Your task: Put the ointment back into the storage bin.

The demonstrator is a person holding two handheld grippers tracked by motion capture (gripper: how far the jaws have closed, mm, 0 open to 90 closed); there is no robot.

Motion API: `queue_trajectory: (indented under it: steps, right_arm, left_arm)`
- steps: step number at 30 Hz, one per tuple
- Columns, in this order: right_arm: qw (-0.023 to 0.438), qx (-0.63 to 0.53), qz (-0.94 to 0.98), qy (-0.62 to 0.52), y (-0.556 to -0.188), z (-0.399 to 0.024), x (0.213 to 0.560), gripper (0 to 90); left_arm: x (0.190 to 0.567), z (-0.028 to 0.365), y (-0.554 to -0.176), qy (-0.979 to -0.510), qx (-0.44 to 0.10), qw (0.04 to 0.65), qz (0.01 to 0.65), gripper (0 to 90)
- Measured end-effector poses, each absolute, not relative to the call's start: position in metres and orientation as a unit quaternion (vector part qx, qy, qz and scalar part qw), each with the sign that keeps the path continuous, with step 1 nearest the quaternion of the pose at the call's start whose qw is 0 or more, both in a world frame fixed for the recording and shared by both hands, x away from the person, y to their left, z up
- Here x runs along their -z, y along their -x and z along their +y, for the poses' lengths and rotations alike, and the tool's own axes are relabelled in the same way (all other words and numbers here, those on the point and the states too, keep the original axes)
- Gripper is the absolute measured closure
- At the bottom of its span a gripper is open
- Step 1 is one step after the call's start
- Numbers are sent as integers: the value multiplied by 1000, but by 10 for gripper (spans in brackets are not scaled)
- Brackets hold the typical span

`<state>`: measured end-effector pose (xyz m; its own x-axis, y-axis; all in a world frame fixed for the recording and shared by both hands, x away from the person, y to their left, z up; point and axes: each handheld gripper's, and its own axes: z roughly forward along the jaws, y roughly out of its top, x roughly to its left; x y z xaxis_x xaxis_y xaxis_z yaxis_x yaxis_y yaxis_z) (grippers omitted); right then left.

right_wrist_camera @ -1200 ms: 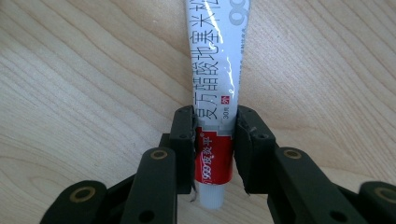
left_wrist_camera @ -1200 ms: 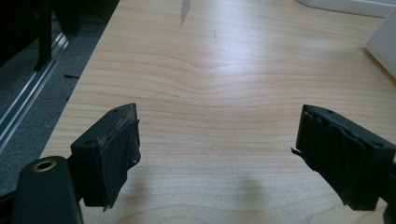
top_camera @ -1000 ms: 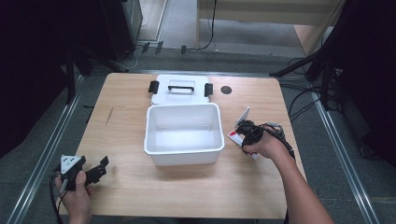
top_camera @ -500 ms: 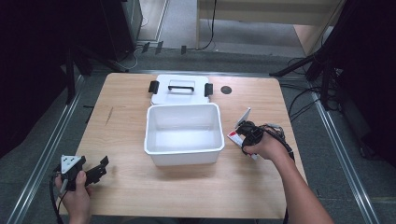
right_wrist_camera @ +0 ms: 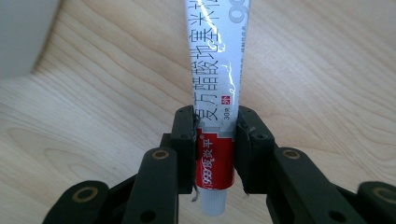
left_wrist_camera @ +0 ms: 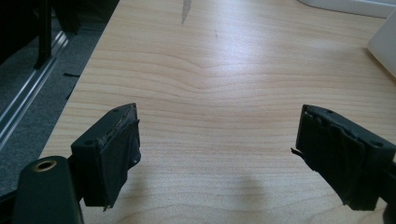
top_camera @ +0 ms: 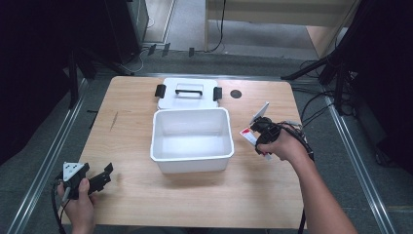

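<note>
My right gripper (top_camera: 262, 134) is just right of the white bin (top_camera: 192, 165), a little above the table, and is shut on a white and red ointment tube (top_camera: 248, 133). In the right gripper view the pads clamp the tube (right_wrist_camera: 217, 70) near its red cap end. Its white printed body sticks out ahead over the wood, and the gripper (right_wrist_camera: 215, 135) points down at the table. My left gripper (top_camera: 103, 176) rests at the table's front left corner. In the left gripper view it (left_wrist_camera: 217, 140) stands open over bare wood with nothing between its jaws.
The bin is open and looks empty. Its white lid (top_camera: 187, 100), with a black handle and clips, lies flat behind it. A small black disc (top_camera: 236, 93) sits near the back right of the table. Cables trail from the right hand off the right edge.
The right gripper has risen a little with the tube held in it. The left hand has stayed where it was.
</note>
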<state>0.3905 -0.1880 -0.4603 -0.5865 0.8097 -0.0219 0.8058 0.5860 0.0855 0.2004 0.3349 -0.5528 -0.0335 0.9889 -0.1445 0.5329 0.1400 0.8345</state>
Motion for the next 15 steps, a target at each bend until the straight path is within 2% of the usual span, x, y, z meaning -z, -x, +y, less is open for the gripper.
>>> queue_trajectory:
  steps: [15]
  right_arm:
    - [34,-58,886,-458,-398,-178,409,720]
  left_arm:
    - [553,336,-200,-581,-296,383,654,141]
